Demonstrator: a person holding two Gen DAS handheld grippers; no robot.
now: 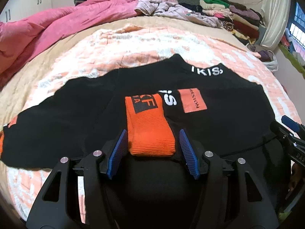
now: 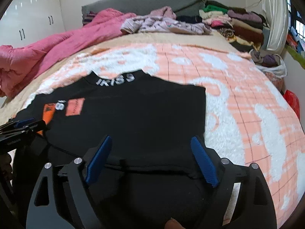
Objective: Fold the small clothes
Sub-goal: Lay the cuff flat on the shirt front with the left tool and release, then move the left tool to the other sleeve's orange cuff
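Note:
A black sweatshirt [image 1: 80, 114] with white lettering and orange patches lies flat on the bed; it also shows in the right wrist view [image 2: 144, 110]. Its orange ribbed cuff [image 1: 150, 129] lies folded over the chest. My left gripper [image 1: 152, 137] is open, its blue pads either side of the cuff end without closing on it. My right gripper [image 2: 150, 147] is open over the sweatshirt's near hem, at the right side. The right gripper also shows at the edge of the left wrist view [image 1: 289, 131], and the left gripper shows at the edge of the right wrist view [image 2: 24, 126].
The bed has a peach and white fleece blanket [image 2: 238, 99]. A pink duvet [image 1: 57, 24] is bunched at the far left. Lilac clothes [image 1: 171, 9] and a stack of folded clothes [image 1: 234, 13] lie at the far end. A red bag [image 2: 291, 99] sits at the right.

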